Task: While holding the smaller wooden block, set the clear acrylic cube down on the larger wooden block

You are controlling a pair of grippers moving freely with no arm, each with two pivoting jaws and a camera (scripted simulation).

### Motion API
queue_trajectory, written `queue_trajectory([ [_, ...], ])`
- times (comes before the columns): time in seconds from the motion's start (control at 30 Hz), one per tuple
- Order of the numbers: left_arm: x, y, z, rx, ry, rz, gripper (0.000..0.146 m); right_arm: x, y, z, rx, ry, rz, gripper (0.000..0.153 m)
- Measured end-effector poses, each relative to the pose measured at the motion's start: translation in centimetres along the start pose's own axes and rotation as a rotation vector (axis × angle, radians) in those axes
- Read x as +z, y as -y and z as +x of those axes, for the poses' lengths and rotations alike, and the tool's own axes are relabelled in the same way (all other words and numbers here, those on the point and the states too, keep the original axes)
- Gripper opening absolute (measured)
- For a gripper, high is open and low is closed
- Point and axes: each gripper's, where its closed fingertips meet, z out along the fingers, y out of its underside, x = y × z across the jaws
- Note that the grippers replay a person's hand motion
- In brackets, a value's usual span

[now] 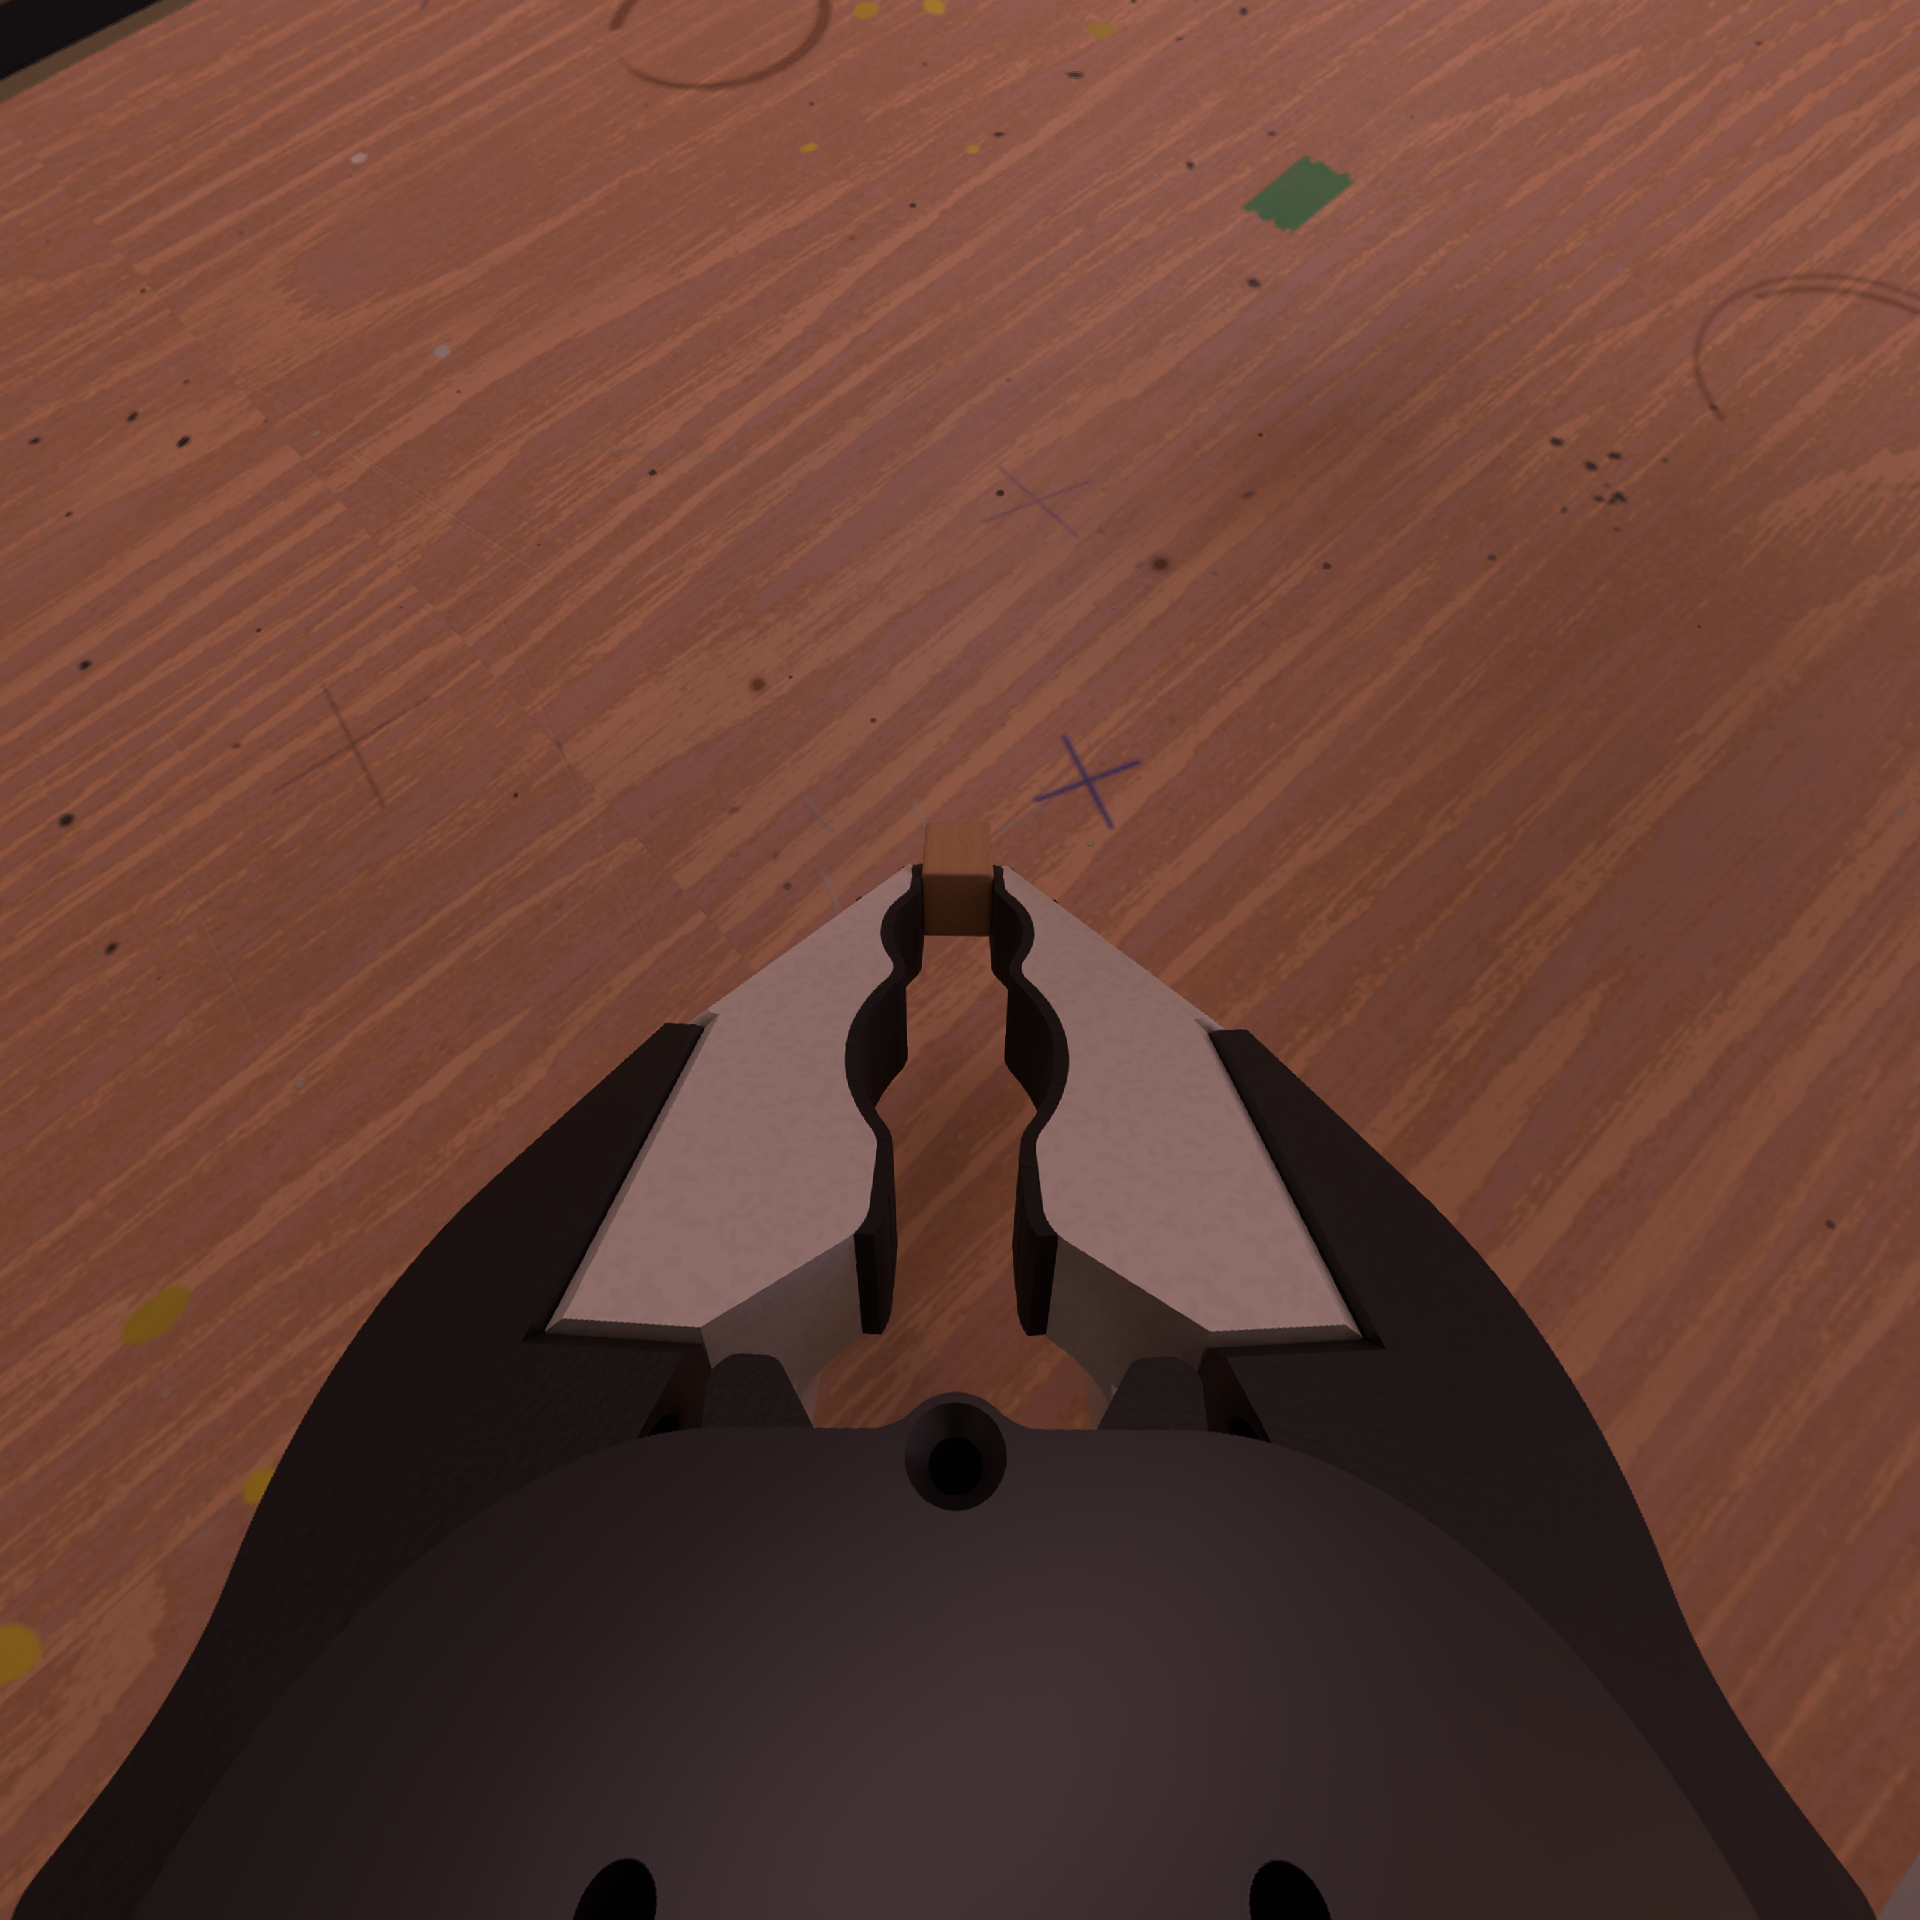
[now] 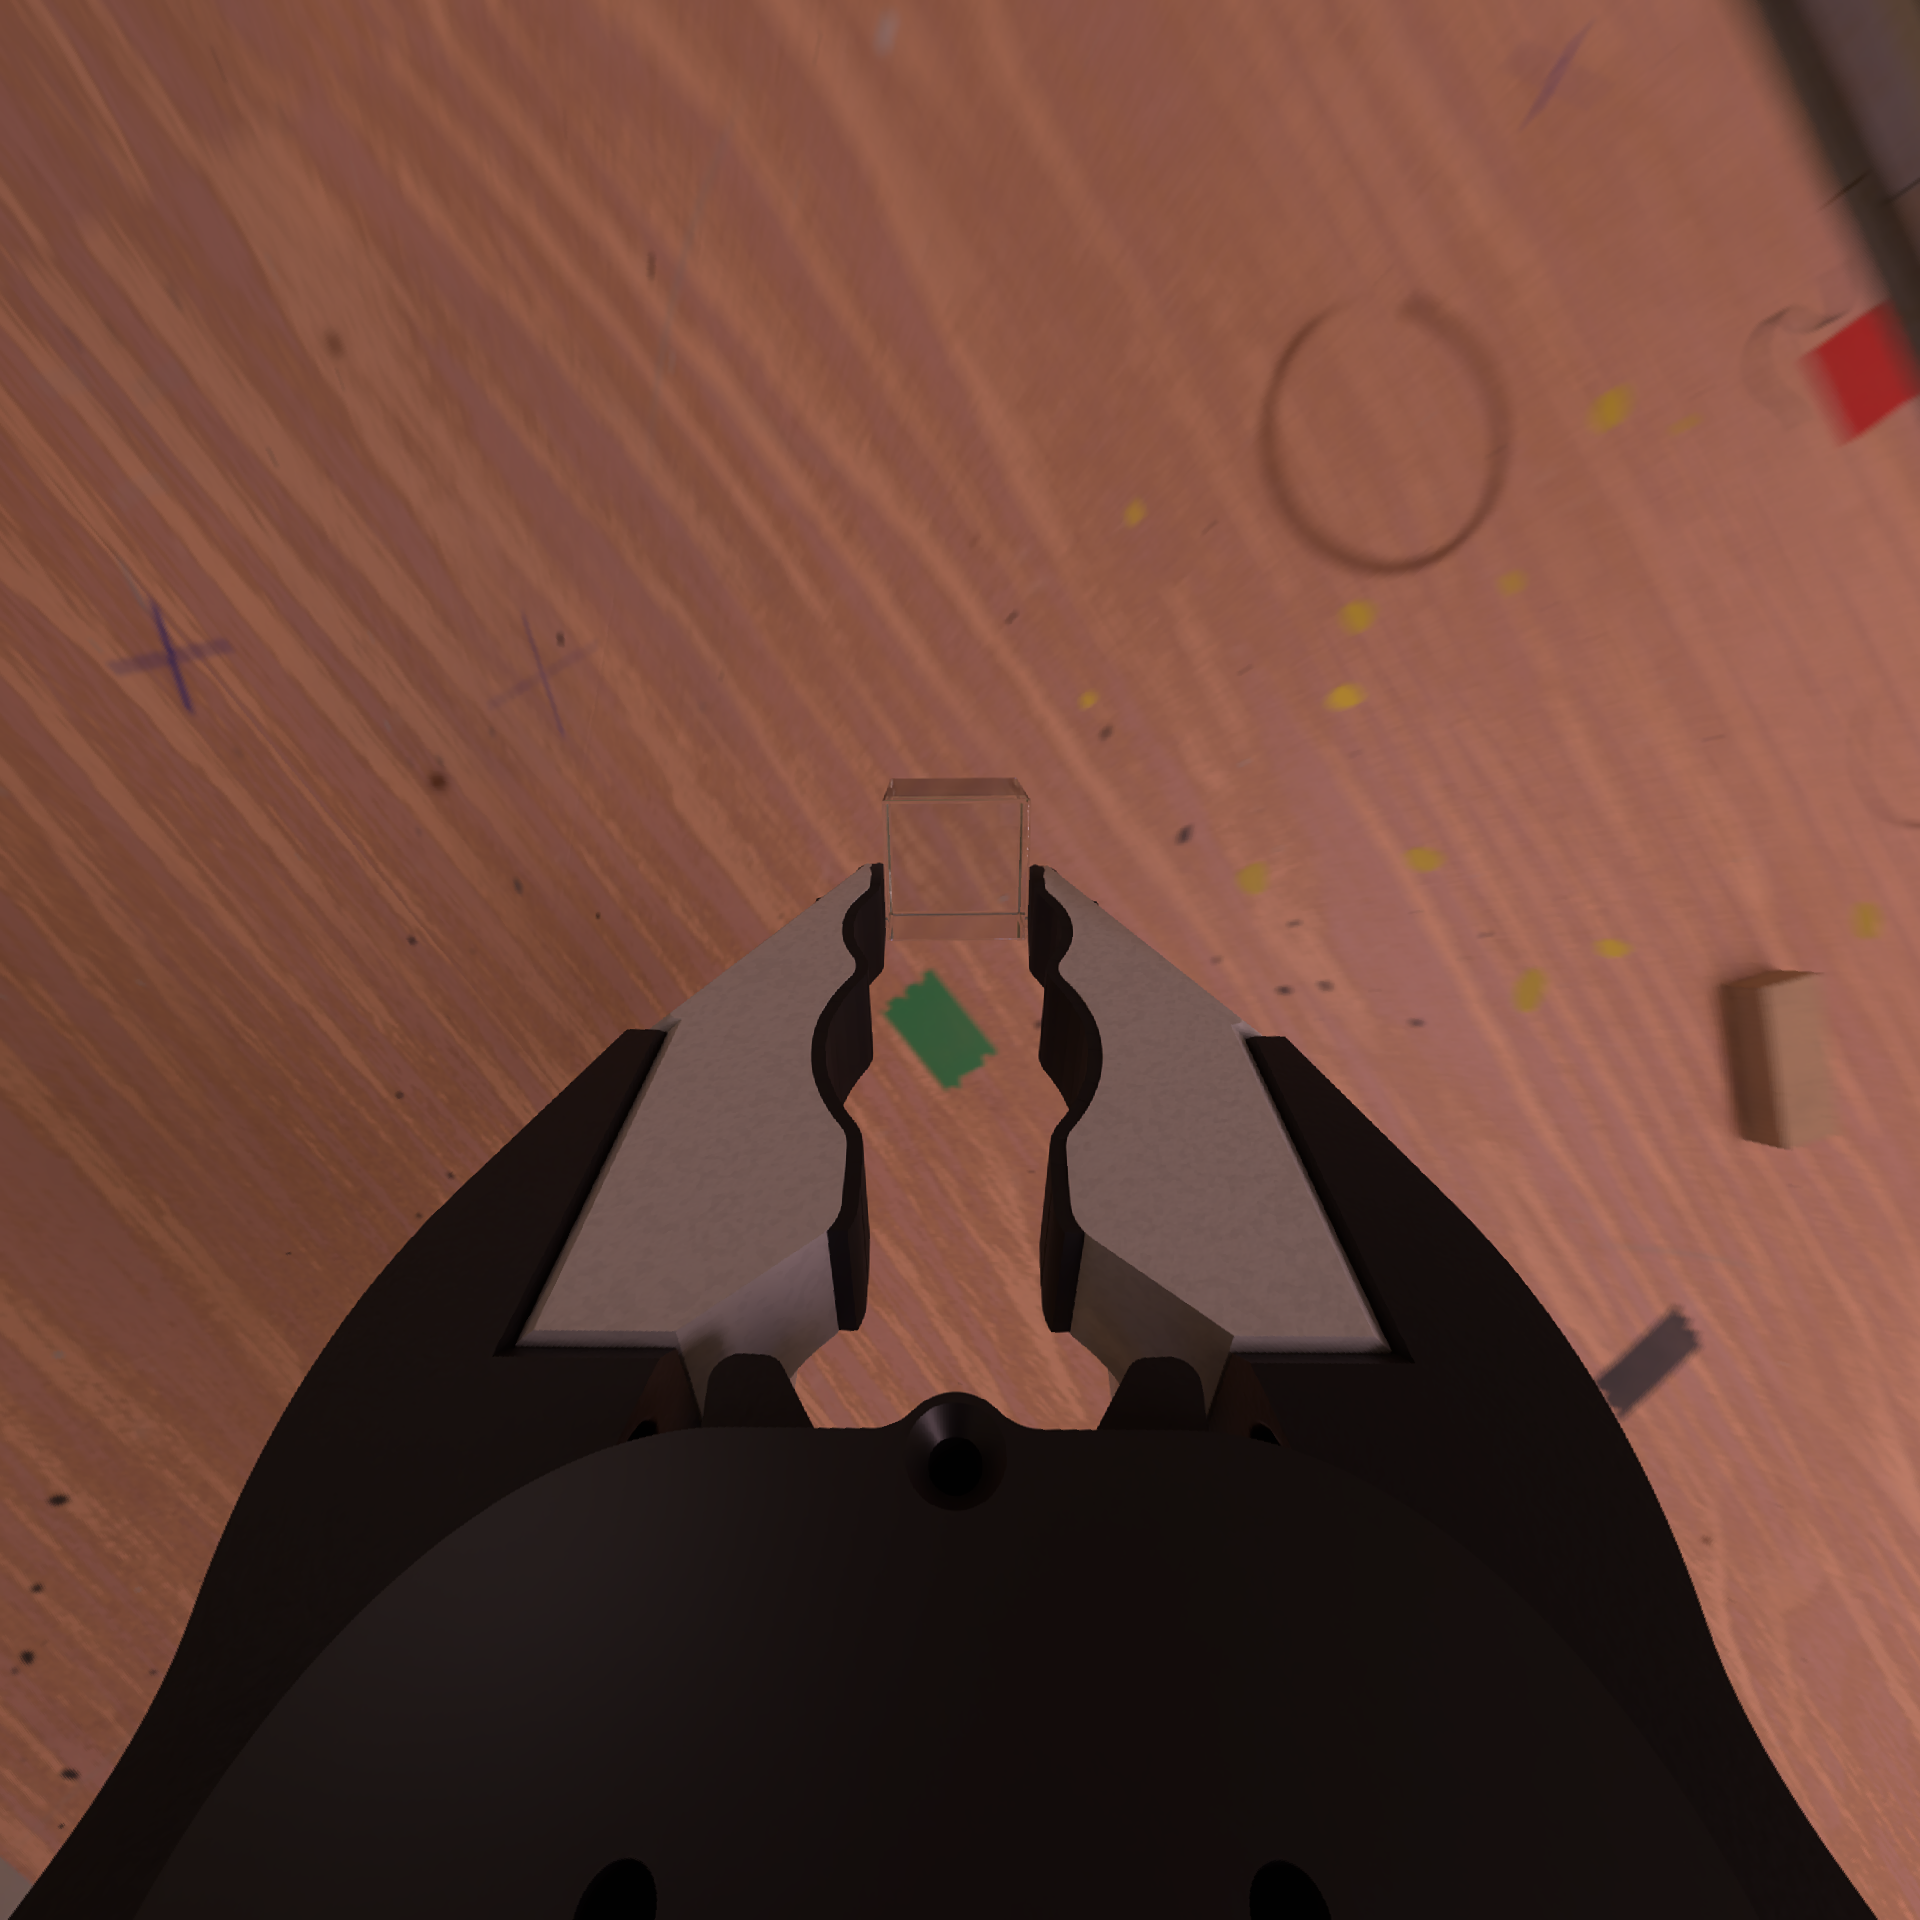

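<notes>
Right wrist view shows the right gripper [image 2: 958, 883] pinching the cube [image 2: 956, 873] at its fingertips, aloft and well apart from the large block [image 2: 1782, 1060] near the counter's edge (blurred), so it could slip, while the left gripper [image 1: 958, 883] clamps the small block [image 1: 956, 885].

The desk [image 1: 623, 468] looks like reddish-brown wood, its grain streaked and matt, flecked with dark specks, yellow paint spots and faint ring stains. The left gripper [image 1: 957, 894] has a dark matt plastic-like shell, pale grainy finger plates and smooth black pads; between them sits the smaller wooden block [image 1: 956, 883], plain tan and unvarnished. The right gripper [image 2: 956, 894], of the same finish, pinches the clear acrylic cube [image 2: 956, 873], glassy and see-through with faintly bright edges. Right of that cube lies the larger wooden block [image 2: 1782, 1060], pale and matt.
</notes>
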Motion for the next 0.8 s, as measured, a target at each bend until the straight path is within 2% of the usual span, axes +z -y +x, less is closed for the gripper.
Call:
queue_trajectory([
  [0.1,0.2,0.0,0.2,0.01,-0.008,-0.008,0.011,-4.7,2.9,2.6,0.028,-0.034,0.123,0.027],
  [0.23,0.4,0.1,0.4,0.024,-0.011,-0.009,0.011,-13.1,6.8,8.1,0.046,-0.148,0.26,0.027],
  [0.4,0.6,0.1,0.6,0.043,-0.008,-0.02,0.011,-25.3,10.5,16.9,0.041,-0.403,0.359,0.027],
  [0.53,0.7,-0.1,0.5,0.057,0.003,-0.033,0.011,-34.2,11.5,24.3,0.036,-0.668,0.361,0.027],
  [0.63,0.6,-0.2,0.4,0.06,0.014,-0.039,0.011,-37.0,10.3,28.4,0.003,-0.734,0.292,0.027],
  [0.8,0.6,-0.5,-0.1,0.055,0.035,-0.05,0.011,-37.8,6.0,33.3,-0.006,-0.802,0.158,0.027],
])
